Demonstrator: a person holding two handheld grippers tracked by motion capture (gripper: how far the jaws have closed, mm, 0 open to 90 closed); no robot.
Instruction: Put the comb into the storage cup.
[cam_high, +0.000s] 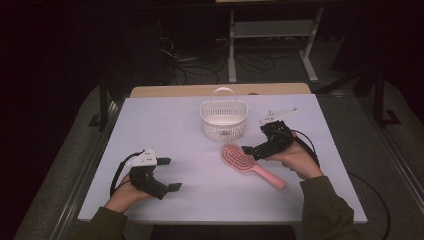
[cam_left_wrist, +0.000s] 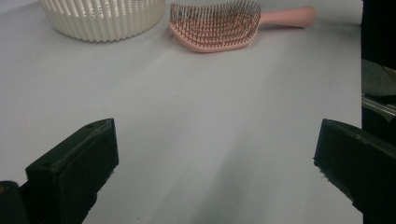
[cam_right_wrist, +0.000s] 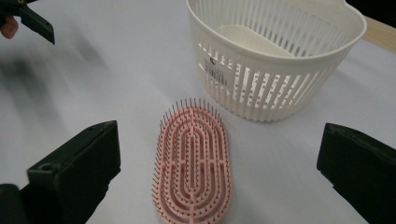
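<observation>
Black jaws of my right gripper (cam_right_wrist: 219, 172) stand spread wide, one at each side of the pink hairbrush (cam_right_wrist: 192, 164), with nothing between them but its bristled head. Neither jaw touches it. That brush lies flat on the pale table (cam_right_wrist: 93, 93), bristles up, and its head points toward the white slatted basket (cam_right_wrist: 275, 60) that stands just beyond it, near but apart. Seen from the high view, my right gripper (cam_high: 252, 148) hovers beside the upper end of the brush (cam_high: 250, 164), whose handle runs down and to the right across the table (cam_high: 200, 190), below my right hand (cam_high: 295, 159). The basket (cam_high: 224, 119) sits upright farther back near the middle, its handle arched over the far rim.

My left gripper (cam_left_wrist: 215, 168) is also spread wide and holds nothing; bare tabletop lies between its jaws. It rests low at the near left of the table in my left hand (cam_high: 125, 192), well apart from the brush. Along its jaws I see the brush (cam_left_wrist: 219, 25) far ahead, bristles up, with the basket (cam_left_wrist: 102, 18) to its left.
</observation>
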